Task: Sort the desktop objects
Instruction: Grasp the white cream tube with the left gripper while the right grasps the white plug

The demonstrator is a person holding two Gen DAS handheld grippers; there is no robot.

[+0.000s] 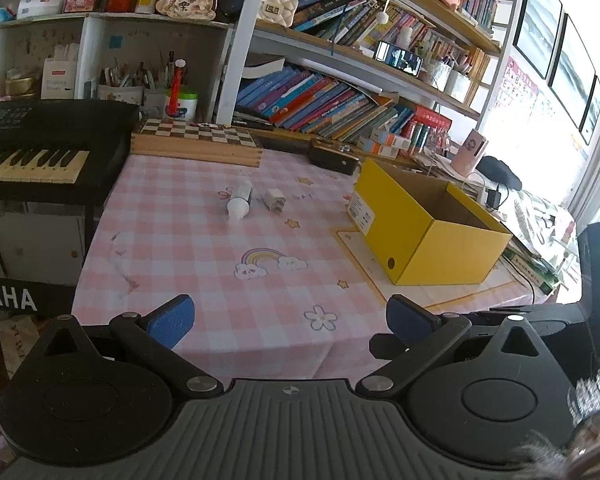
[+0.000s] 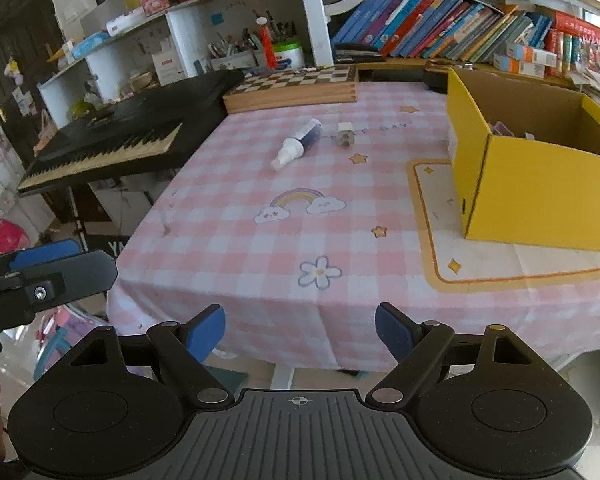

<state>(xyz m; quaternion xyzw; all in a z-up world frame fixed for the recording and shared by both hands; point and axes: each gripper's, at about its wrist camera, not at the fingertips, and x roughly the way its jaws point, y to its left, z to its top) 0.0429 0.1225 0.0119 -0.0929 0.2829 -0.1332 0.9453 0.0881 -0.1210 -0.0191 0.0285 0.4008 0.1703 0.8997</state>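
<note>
both claws wide apart, empty. left claw (image 1: 290,322) and right claw (image 2: 300,330) hang at the near edge of the counter (image 2: 228,248), well short of anything to grab. left claw also shows in the right wrist view at far left, w/ one blue pad visible.

task items: spray bottle (image 2: 297,142) lying on its side mid-counter, white cap pointing toward the near-left, dark body toward the chessboard (image 2: 296,85). just beside it, to its right, a small white plug/charger (image 2: 345,135), apart from the bottle, not touching. same pair in left wrist view: bottle (image 1: 240,202), plug (image 1: 274,201).

yellow box (image 2: 540,196) sits open on the right side on a mat w/ orange border. something purplish already inside near the back, too small to tell what. so probably partway thru sorting, 2 items left loose.

step in hand, my read: approach, nothing picked yet. next move prob: one claw goes fwd over the rainbow print to bottle or plug. right claw is nearer the box so it suits the carry. bottle is round, may roll if pinched off-centre; grab across the body, not the cap. plug is small and low, claw needs to come down close to the cloth, which could bunch. then lift, swing right, drop over the box's open top.

keyboard (image 2: 112,148) at left, clear of the path.
</note>
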